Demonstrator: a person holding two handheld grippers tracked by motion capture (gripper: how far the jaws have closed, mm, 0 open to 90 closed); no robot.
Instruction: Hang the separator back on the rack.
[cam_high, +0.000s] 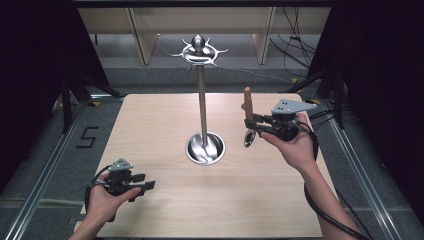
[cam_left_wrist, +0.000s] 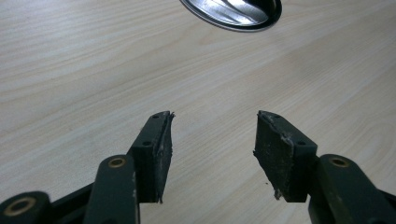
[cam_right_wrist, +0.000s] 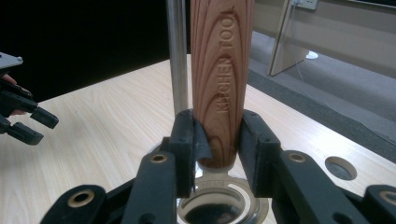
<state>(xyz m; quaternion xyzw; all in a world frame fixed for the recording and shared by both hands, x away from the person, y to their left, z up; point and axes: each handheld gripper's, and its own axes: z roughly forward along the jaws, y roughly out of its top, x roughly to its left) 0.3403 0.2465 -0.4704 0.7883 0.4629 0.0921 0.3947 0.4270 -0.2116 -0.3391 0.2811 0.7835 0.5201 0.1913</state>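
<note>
A steel utensil stand rises from a round bowl-like base at the table's middle, with a ring of hooks on top. My right gripper is shut on the wooden handle of a kitchen tool, stamped "KITCHEN TOOL", held upright to the right of the pole. The tool's shiny metal head hangs below the jaws. My left gripper rests low at the table's front left, open with nothing between its pads. The stand's base rim lies ahead of it.
The light wooden table has dark floor, rails and cables around it. A round hole sits in the tabletop near my right gripper. Wooden panels stand behind the table. The other hand's gripper appears far left in the right gripper view.
</note>
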